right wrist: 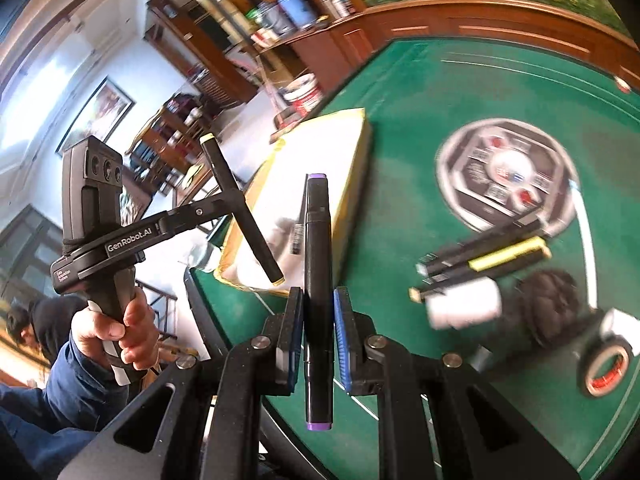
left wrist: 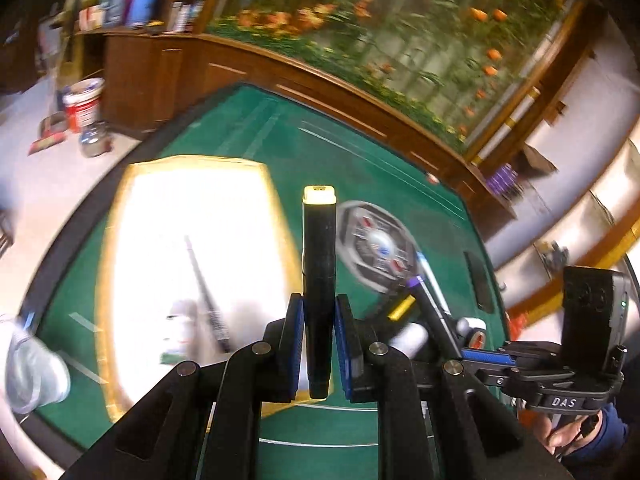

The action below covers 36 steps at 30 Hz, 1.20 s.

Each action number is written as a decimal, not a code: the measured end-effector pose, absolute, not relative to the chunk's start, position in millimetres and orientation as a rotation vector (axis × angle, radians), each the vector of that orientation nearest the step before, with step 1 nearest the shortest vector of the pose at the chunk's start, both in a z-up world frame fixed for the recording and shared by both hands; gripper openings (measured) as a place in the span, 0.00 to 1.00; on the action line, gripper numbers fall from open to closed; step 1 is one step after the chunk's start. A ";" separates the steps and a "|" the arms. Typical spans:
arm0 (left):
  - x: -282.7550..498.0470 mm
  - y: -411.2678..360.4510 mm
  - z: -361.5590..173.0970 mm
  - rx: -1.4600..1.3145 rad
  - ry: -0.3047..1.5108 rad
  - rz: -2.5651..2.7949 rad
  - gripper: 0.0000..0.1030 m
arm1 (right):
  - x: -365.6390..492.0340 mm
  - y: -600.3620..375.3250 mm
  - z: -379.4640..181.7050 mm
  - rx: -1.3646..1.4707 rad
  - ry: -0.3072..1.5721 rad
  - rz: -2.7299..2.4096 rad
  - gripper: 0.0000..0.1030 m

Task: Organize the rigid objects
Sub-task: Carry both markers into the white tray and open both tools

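Left gripper (left wrist: 319, 344): I see its blue pads pressed on both sides of a black marker with a pale yellow cap (left wrist: 319, 280), so it is holding it.
Yellow-capped marker, axis: its long axis runs along the gripper's fingers; the yellow end points away from my camera, toward the far edge of the green table (left wrist: 360, 140). In the right wrist view the same marker (right wrist: 240, 208) stands across the left gripper's fingers (right wrist: 224, 204), tilted, above the near-left corner of the table.
Right gripper (right wrist: 319, 340): closed on a black marker with purple ends (right wrist: 318, 300) — the pads touch it on both sides.
Purple marker, axis: also in line with the fingers, one purple end far from the camera, the other near it, below the pads.
Box (right wrist: 320, 184): an open box with yellow rim and white inside lies on the left part of the table; one thin dark pen (left wrist: 208, 292) is in it.
Round tin (right wrist: 508, 172): lies flat near the middle of the table, blurred.
Loose pile (right wrist: 488, 264): more markers lie together beside the tin, toward the right edge, with a white cylinder (right wrist: 464, 306) touching them.
Tape roll (right wrist: 608, 364): near the right edge, apart from the pile.
Hand (right wrist: 116, 332): a person's hand in a blue sleeve grips the left handle.
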State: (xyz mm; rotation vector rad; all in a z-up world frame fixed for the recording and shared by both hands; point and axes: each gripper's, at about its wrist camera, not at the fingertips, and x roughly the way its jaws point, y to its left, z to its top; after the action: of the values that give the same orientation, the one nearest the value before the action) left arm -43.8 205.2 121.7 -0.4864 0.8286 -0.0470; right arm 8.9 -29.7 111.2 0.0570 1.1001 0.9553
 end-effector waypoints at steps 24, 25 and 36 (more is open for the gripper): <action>-38.1 293.0 55.8 -0.501 1.008 0.095 0.15 | 40.4 128.2 38.0 -0.052 1.251 0.860 0.14; -36.8 293.9 52.9 -0.498 1.013 0.097 0.15 | 41.2 131.7 34.9 -0.061 1.256 0.852 0.14; -32.4 293.2 22.6 -0.501 1.078 0.107 0.15 | 40.7 151.0 18.9 -0.172 1.262 0.792 0.14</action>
State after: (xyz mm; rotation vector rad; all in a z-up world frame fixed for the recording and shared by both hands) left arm -32.4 293.2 22.6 -0.5011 1.0778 0.1073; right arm 40.7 151.0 18.9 -0.1725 1.2619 0.7920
